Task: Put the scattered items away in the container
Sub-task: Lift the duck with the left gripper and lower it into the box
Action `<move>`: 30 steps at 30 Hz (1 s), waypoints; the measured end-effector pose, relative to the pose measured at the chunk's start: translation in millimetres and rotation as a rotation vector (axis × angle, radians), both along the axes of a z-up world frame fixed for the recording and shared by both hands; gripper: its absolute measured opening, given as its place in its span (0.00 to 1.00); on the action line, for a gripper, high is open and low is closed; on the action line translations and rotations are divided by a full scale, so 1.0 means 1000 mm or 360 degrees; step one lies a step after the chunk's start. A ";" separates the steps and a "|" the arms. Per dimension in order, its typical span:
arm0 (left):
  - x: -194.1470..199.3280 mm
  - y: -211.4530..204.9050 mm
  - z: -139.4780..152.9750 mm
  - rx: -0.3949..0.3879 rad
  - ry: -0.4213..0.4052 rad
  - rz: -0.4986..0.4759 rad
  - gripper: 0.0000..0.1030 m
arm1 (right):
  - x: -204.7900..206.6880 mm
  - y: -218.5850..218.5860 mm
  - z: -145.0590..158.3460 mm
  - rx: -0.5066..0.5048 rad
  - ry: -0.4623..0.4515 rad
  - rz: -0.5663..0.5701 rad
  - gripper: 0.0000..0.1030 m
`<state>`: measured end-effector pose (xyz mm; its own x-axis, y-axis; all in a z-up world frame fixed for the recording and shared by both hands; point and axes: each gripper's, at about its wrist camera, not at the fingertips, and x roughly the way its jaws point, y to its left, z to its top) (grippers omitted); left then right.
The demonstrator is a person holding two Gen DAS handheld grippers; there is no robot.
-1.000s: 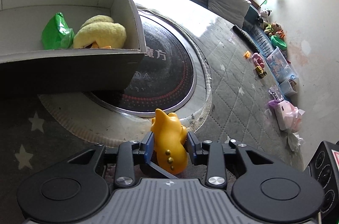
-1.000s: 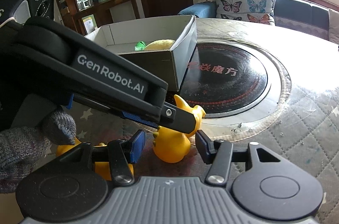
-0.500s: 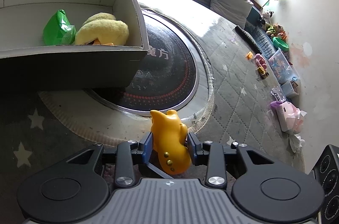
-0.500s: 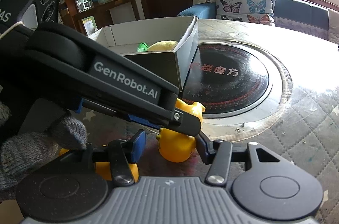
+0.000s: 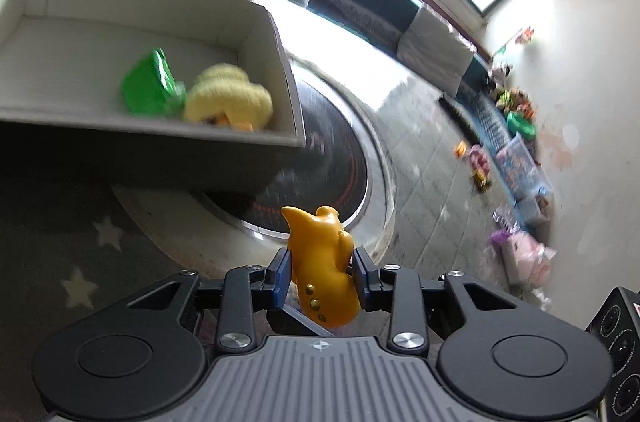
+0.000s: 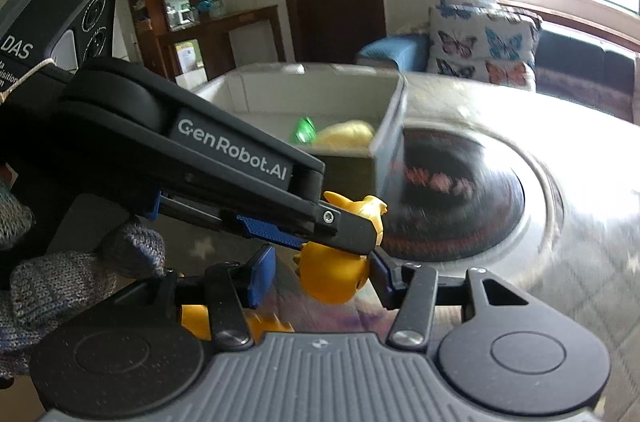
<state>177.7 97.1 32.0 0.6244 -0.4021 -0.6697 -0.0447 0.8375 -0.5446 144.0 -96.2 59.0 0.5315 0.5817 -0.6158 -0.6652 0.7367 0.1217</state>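
Left gripper (image 5: 320,276) clamped on yellow toy (image 5: 322,274), box (image 5: 286,70) ahead and leftward; right gripper (image 6: 320,276) agape.

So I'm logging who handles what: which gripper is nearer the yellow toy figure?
Left. The left gripper is shut on the yellow toy figure, pads on both its sides. The right gripper is open just beside it, its fingers apart around the toy without gripping it.
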 end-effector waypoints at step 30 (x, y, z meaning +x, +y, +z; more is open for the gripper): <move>0.076 0.151 -0.010 -0.0093 0.0065 0.0488 0.34 | 0.124 0.167 -0.006 -0.0070 0.0097 0.0347 0.50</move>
